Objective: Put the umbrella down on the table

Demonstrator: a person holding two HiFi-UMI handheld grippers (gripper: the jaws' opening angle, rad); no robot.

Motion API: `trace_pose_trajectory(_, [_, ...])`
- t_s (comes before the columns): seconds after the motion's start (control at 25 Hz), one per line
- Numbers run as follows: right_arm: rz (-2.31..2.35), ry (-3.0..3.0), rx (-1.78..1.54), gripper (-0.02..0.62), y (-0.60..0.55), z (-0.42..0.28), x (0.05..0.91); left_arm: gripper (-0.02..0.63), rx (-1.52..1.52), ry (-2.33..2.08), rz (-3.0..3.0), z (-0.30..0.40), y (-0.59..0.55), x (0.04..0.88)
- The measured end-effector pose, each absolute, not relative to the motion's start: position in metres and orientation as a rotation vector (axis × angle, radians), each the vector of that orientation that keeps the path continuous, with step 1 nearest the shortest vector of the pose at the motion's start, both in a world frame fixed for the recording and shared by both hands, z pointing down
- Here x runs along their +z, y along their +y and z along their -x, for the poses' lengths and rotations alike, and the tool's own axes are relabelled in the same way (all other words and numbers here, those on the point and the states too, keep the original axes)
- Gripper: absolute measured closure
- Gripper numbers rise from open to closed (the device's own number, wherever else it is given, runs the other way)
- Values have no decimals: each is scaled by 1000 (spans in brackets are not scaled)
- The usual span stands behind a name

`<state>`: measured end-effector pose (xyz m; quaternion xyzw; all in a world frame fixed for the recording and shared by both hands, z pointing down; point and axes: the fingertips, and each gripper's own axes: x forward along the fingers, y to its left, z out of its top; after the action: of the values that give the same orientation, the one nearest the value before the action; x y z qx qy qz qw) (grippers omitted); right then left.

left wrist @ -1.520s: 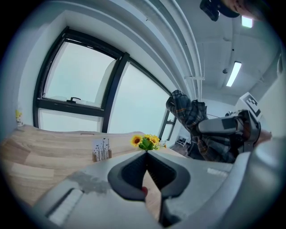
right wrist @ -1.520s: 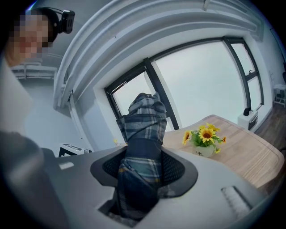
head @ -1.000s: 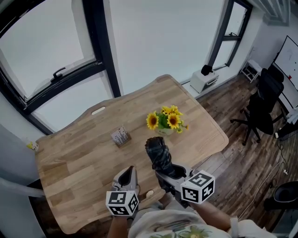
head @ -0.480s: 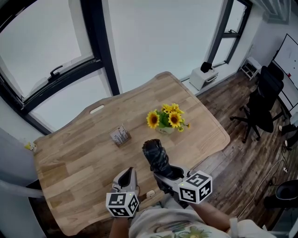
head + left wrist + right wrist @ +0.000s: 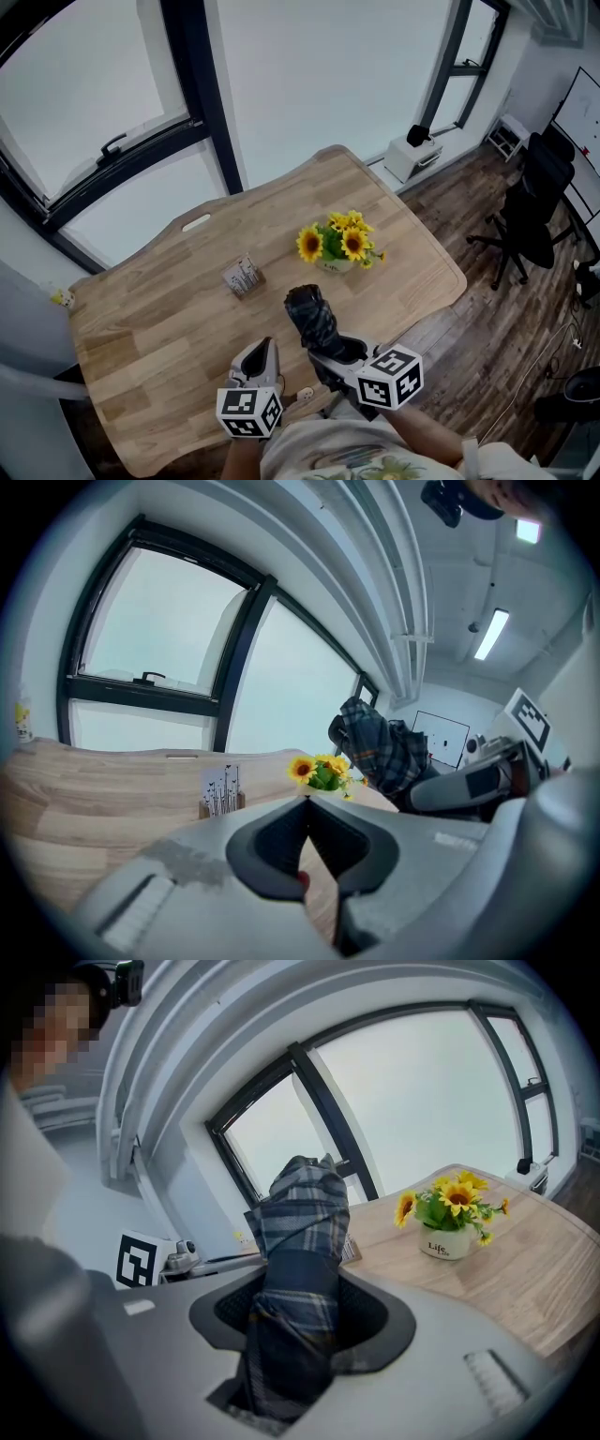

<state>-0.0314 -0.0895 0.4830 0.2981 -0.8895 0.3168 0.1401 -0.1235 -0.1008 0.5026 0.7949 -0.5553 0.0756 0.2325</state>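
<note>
The right gripper (image 5: pixel 328 353) clamps the folded plaid umbrella (image 5: pixel 313 317), seemingly just above the tabletop (image 5: pixel 159 309); the left gripper (image 5: pixel 259 351) sits closed, empty.

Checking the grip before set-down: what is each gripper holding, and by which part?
The right gripper grips the folded umbrella around its wrapped fabric body, with one end poking forward. The left gripper is shut and empty.
</note>
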Motion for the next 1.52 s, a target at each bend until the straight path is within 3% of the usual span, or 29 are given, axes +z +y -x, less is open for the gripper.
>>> trace_pose_trajectory(1.52, [-816, -2487, 1028, 390, -85, 35, 529, 606, 252, -1527, -2156, 129, -95, 517])
